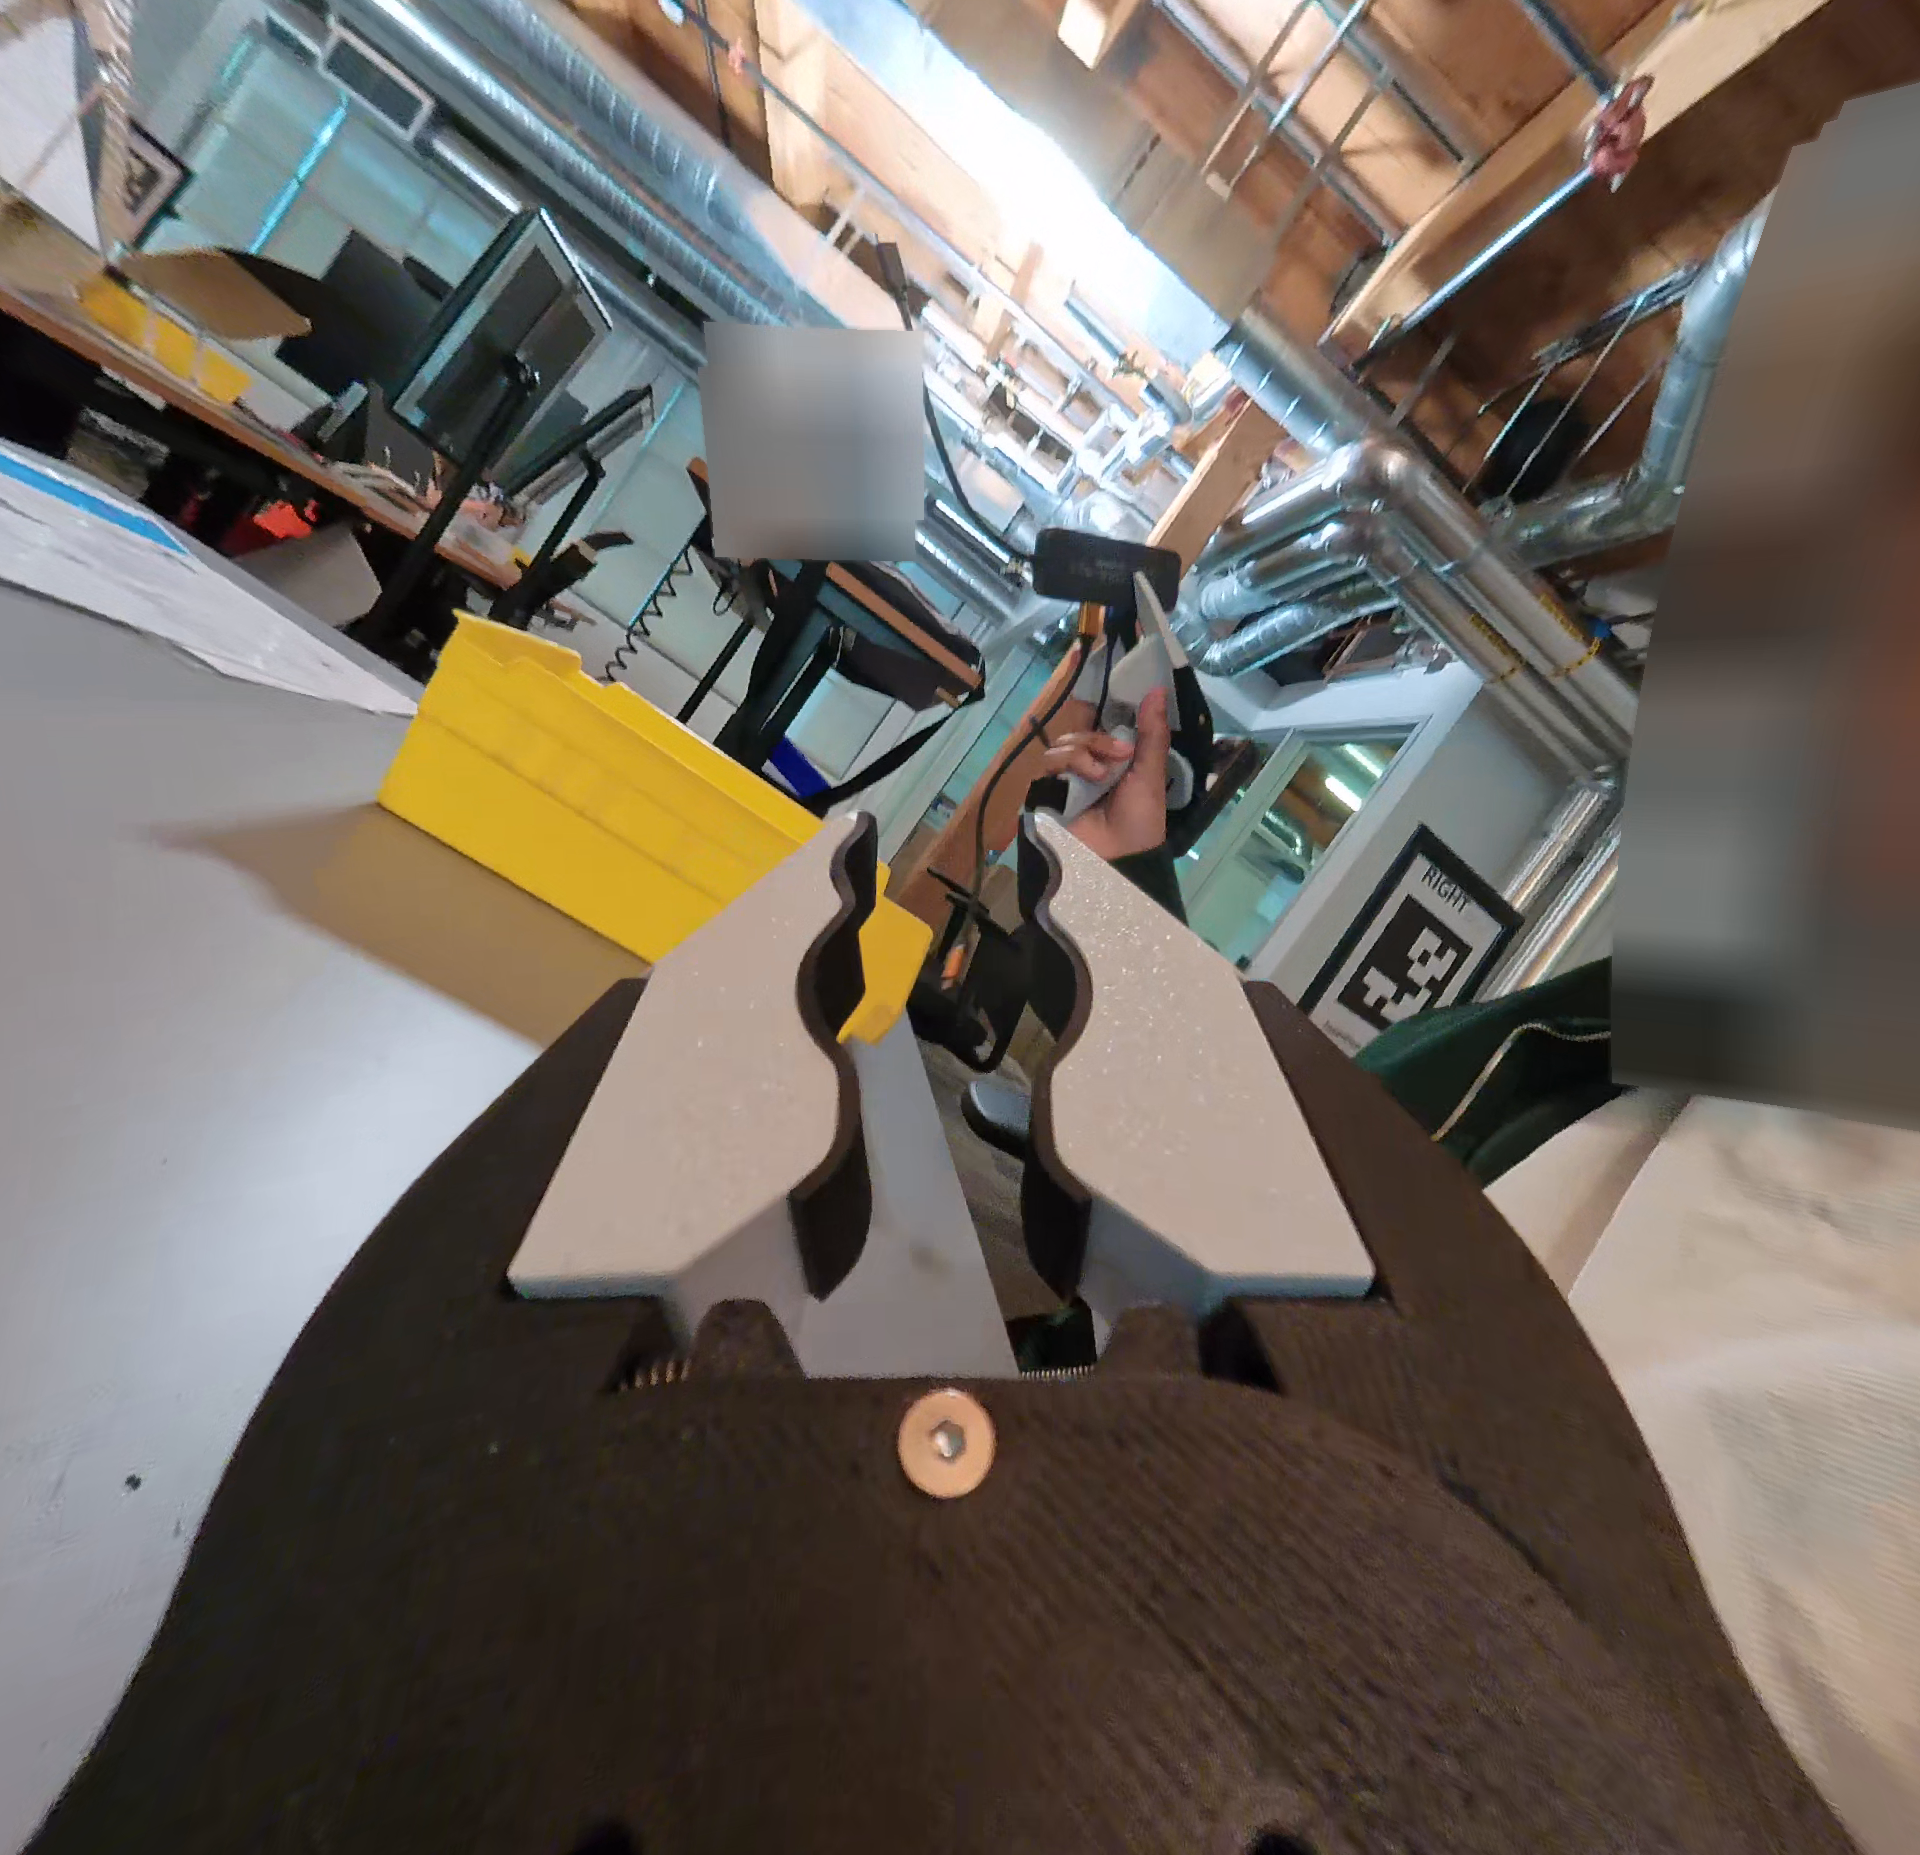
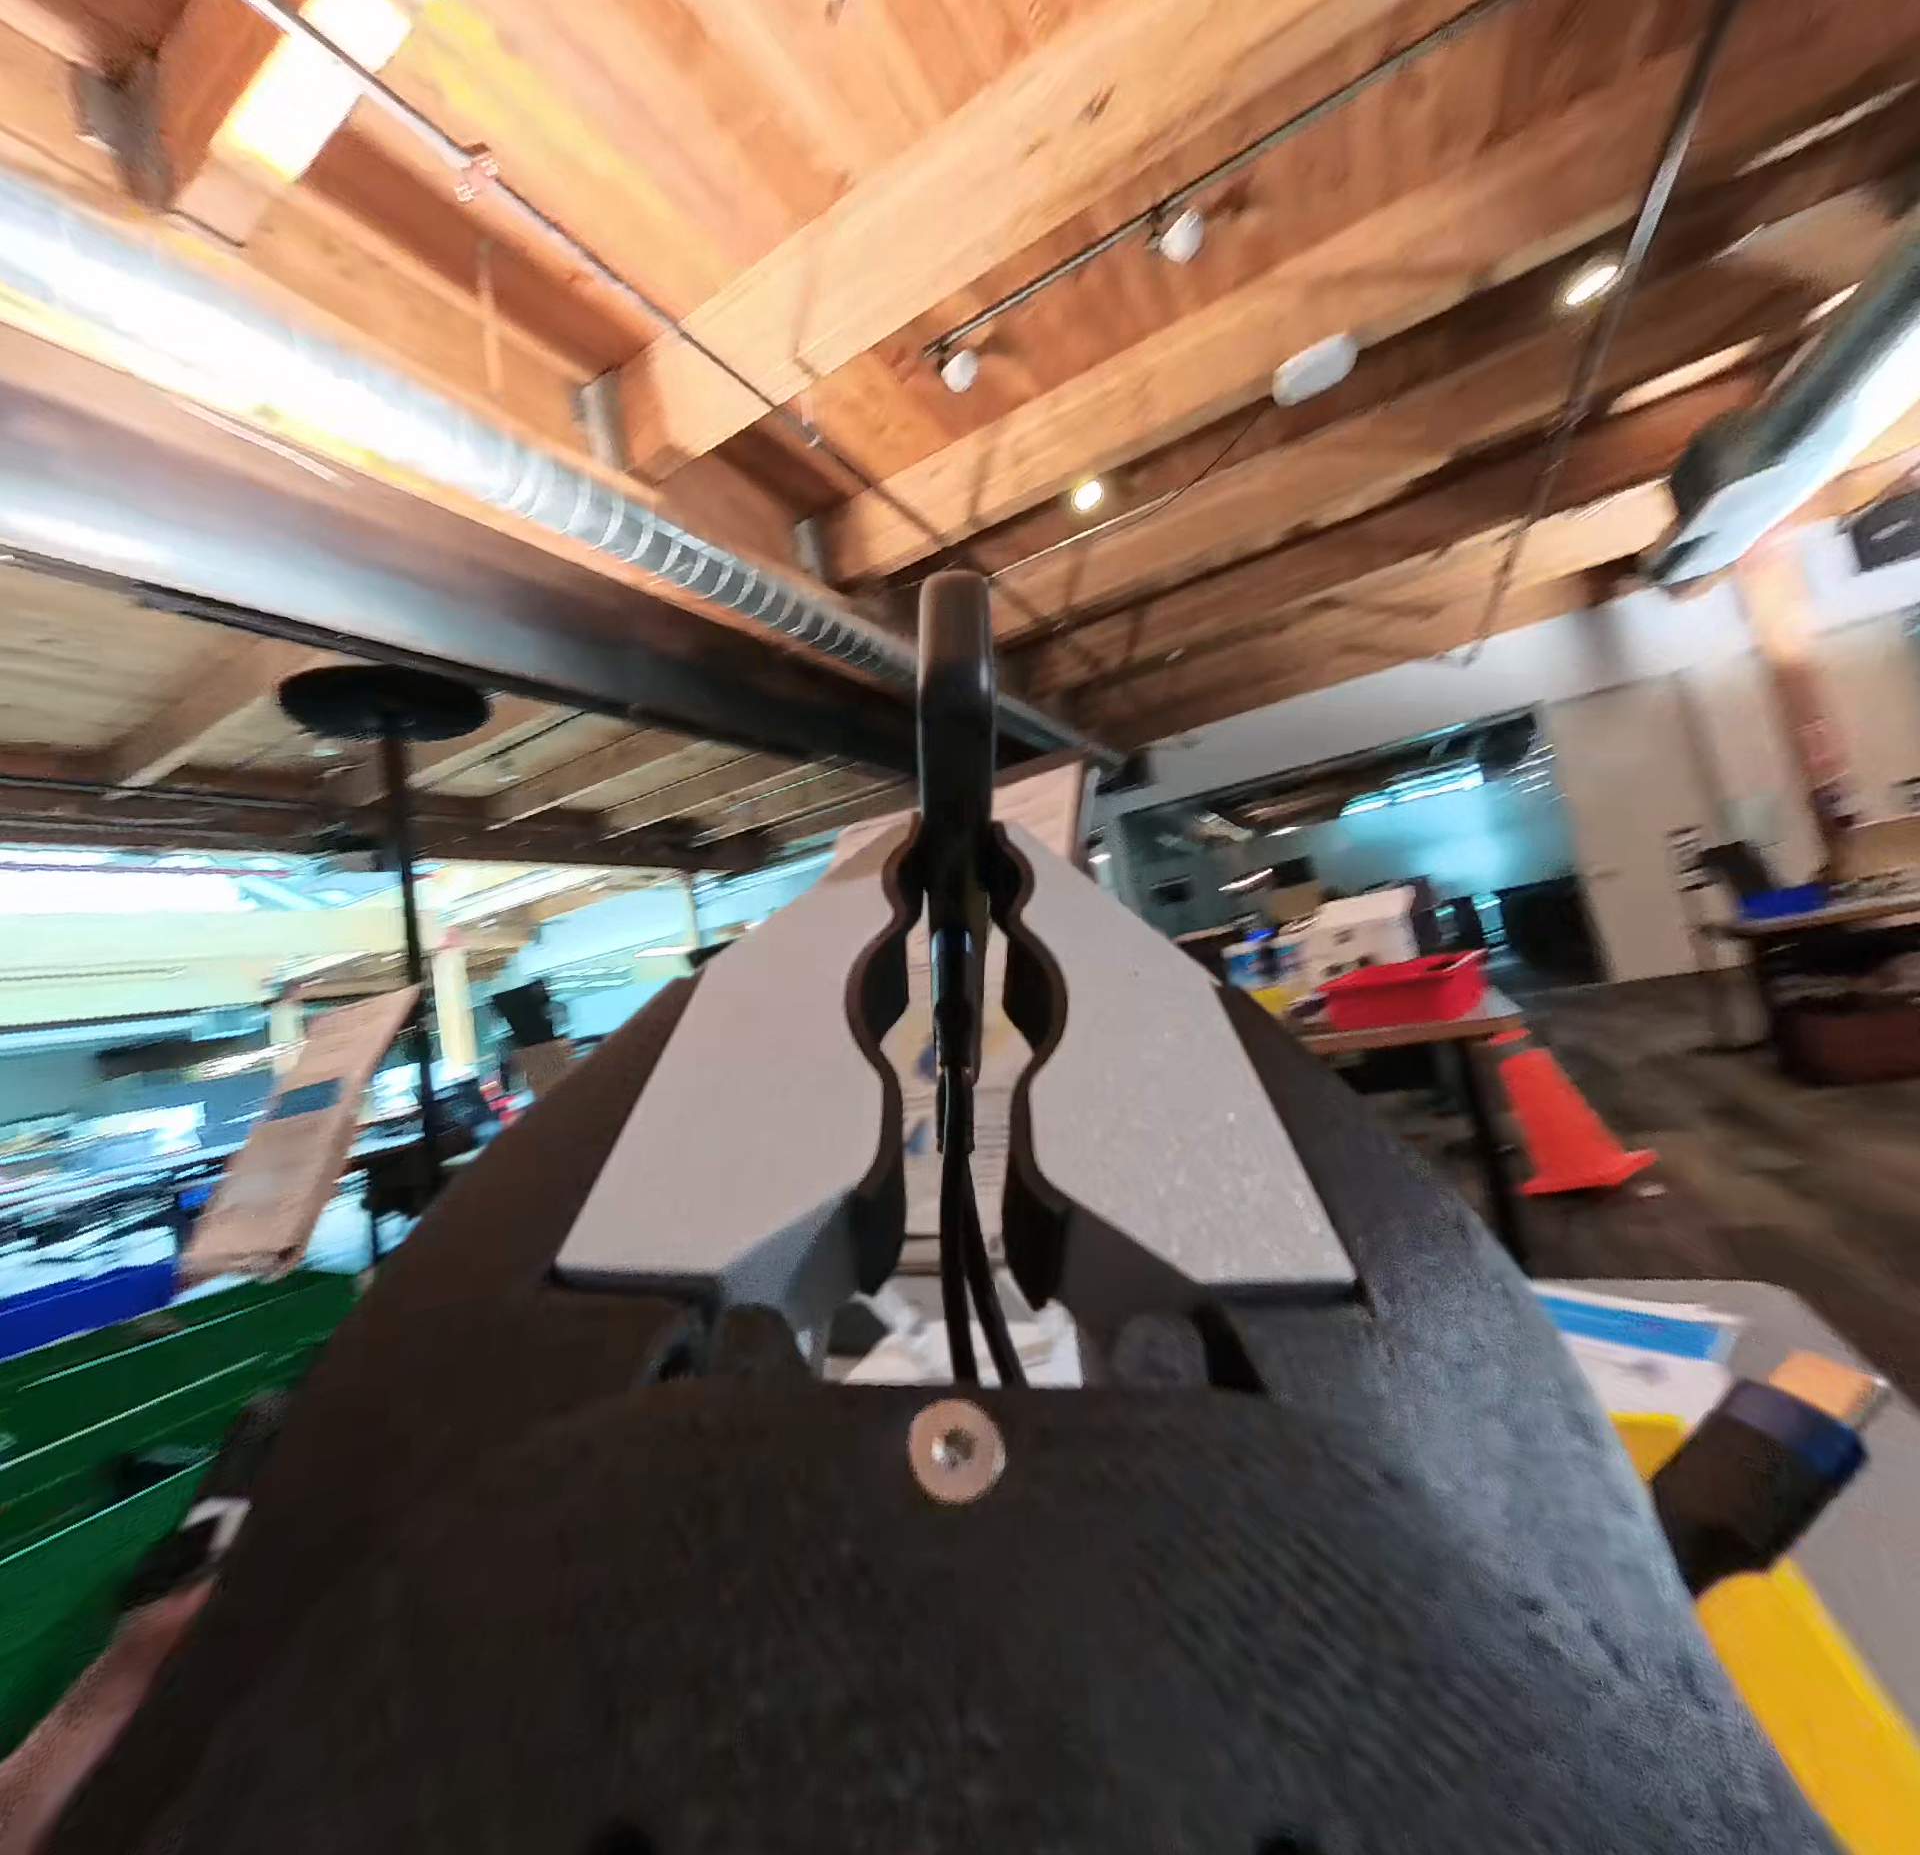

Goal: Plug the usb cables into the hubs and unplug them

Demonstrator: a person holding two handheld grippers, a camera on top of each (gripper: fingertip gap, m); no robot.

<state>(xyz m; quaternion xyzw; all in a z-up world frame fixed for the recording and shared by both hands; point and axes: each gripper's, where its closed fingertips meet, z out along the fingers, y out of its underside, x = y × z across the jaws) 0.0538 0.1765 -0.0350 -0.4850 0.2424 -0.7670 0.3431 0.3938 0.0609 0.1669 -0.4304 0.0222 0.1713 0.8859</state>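
Note:
In the left wrist view my left gripper [image 1: 951, 839] is open and empty, tilted upward over the edge of the grey table [image 1: 208, 1026]. Farther off, a hand holds my right gripper [image 1: 1132, 616] up in the air, shut on a black USB hub [image 1: 1107, 564]. An orange-tipped plug [image 1: 1087, 623] and black cables [image 1: 1000, 777] hang down from the hub. In the right wrist view my right gripper [image 2: 956, 844] pinches the hub [image 2: 956, 683] edge-on, pointed at the ceiling. The cables [image 2: 961, 1244] run down between the fingers.
A yellow bin [image 1: 582, 797] stands on the table just left of my left gripper; it also shows in the right wrist view [image 2: 1808, 1701]. A person in pale clothing [image 1: 1714, 1390] is close on the right. An orange cone [image 2: 1558, 1119] and a red bin [image 2: 1403, 984] are far off.

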